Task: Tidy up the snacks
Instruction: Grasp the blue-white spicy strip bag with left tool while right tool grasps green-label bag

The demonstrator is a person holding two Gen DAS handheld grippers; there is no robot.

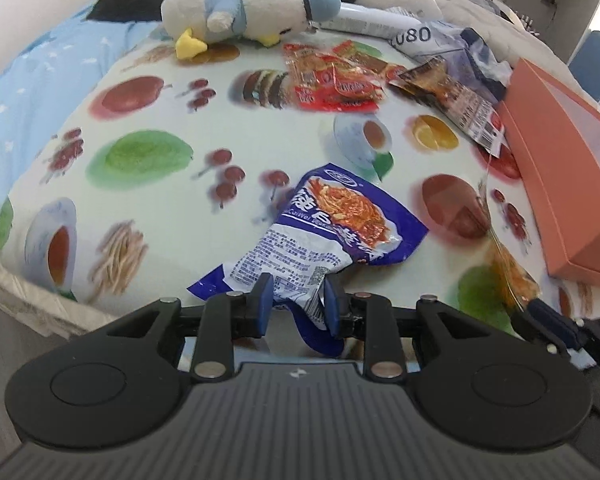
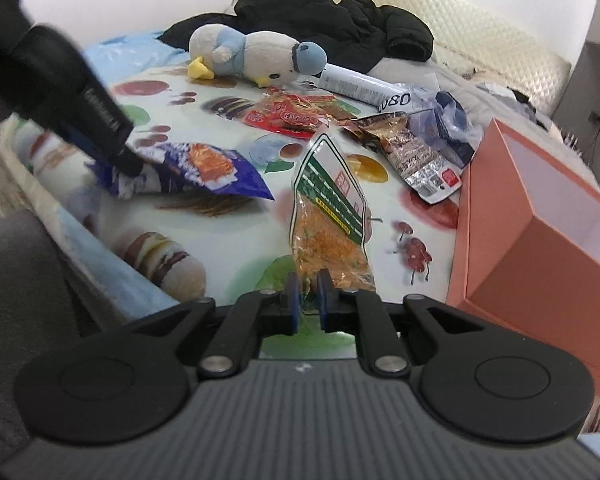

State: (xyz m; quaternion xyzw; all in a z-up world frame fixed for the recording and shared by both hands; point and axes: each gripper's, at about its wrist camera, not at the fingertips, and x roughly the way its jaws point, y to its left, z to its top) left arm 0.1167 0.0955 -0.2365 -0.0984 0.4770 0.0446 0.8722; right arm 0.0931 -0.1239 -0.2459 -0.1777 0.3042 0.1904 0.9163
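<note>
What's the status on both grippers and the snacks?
Left gripper shut on blue packet. Right gripper shut on clear orange snack bag. Pink box open, path unobstructed.

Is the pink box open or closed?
Open. The pink box has no lid on it, and the right wrist view looks straight down onto its white inside walls. No snacks show inside it.

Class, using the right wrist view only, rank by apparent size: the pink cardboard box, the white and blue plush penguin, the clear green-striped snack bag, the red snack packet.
1. Pink cardboard box, though nearest.
2. Clear green-striped snack bag and plush penguin: too alike.
3. Red snack packet.
</note>
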